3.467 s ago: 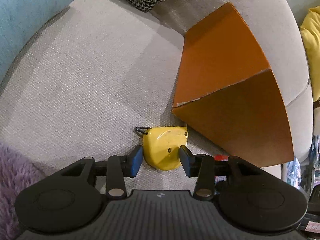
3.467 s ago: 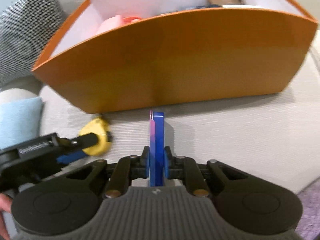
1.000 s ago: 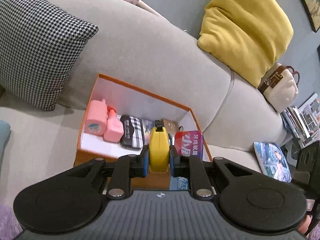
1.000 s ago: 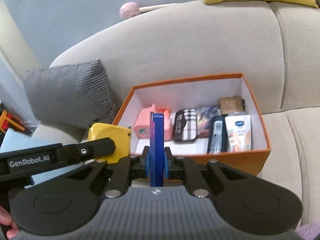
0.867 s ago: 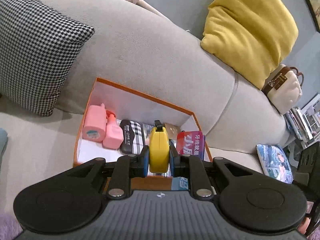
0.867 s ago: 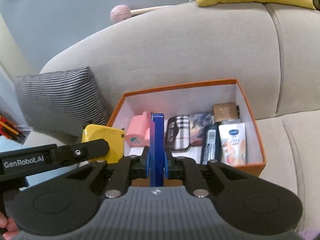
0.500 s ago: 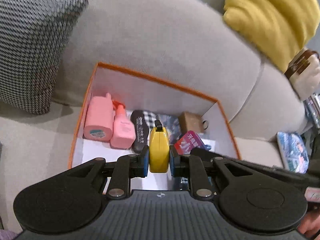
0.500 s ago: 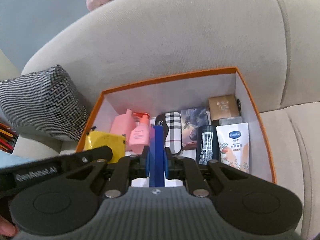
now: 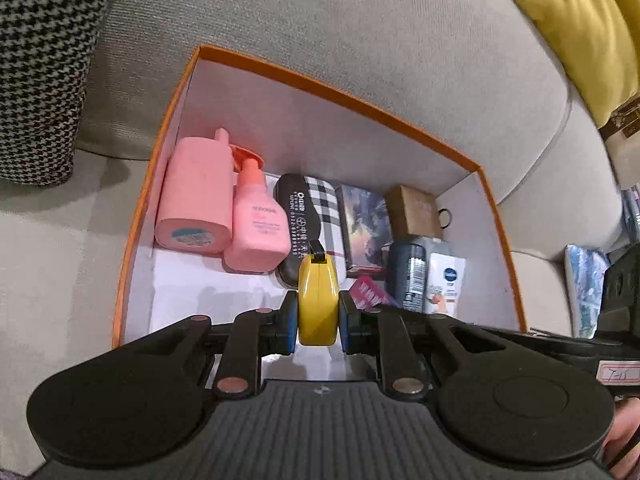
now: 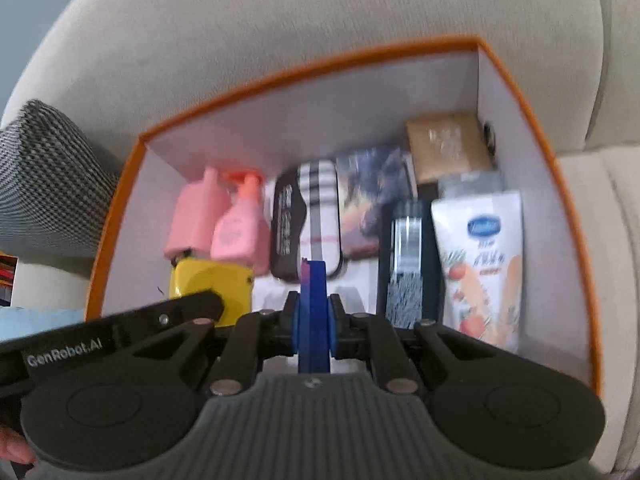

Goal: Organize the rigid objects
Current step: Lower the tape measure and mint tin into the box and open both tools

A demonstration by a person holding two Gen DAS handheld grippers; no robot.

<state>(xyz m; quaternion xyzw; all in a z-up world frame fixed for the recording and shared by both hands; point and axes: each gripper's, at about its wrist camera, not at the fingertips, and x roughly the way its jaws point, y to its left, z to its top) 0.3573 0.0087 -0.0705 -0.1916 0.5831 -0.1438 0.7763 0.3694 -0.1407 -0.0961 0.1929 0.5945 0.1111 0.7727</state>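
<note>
An open orange box [image 9: 344,94] with white walls sits on a grey sofa. My left gripper [image 9: 319,322] is shut on a yellow tape measure [image 9: 318,298] and holds it over the box's near side. My right gripper [image 10: 314,322] is shut on a thin blue and pink box [image 10: 313,304], held on edge over the orange box [image 10: 304,68]. The tape measure [image 10: 210,284] and the left gripper's finger show at the left of the right wrist view. The thin box's pink corner [image 9: 370,292] shows beside the tape measure.
In the box lie two pink bottles [image 9: 224,216], a plaid case [image 9: 310,210], a dark picture box [image 9: 366,228], a brown carton [image 9: 418,210], a dark bottle [image 10: 408,256] and a Vaseline tube [image 10: 480,260]. A houndstooth cushion [image 9: 44,56] and a yellow cushion [image 9: 580,28] flank it.
Both grippers, each with its object, have moved forward and down from in front of the sofa to over the open box. The box fills more of both views.
</note>
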